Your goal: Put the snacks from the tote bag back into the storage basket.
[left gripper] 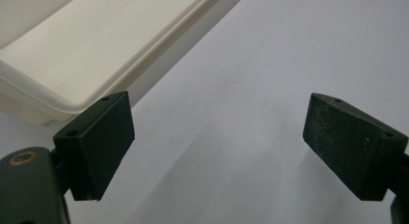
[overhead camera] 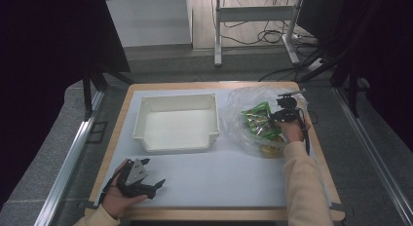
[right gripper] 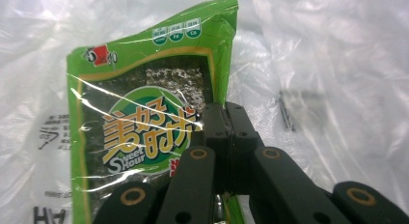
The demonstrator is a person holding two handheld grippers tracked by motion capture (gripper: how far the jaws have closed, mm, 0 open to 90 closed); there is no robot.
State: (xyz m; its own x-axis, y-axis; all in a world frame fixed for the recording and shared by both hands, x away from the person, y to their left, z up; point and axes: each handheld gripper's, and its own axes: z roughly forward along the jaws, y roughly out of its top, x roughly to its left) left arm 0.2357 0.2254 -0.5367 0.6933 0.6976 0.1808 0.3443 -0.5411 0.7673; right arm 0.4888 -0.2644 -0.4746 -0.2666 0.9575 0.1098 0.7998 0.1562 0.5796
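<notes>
A green seaweed snack packet lies in an open clear plastic bag at the table's right. My right gripper reaches into the bag from the right. In the right gripper view its jaws stand pressed together on the right edge of the green snack packet, so my right gripper is shut on it, with the clear bag spread behind. My left gripper rests near the table's front left, open. In the left gripper view, bare white table surface lies between the jaws of my left gripper.
A white plastic bin stands at the table's middle left, and its rim shows beside my left jaw. More green packets and a yellow item lie in the bag. Desk legs and cables stand beyond the table's far edge.
</notes>
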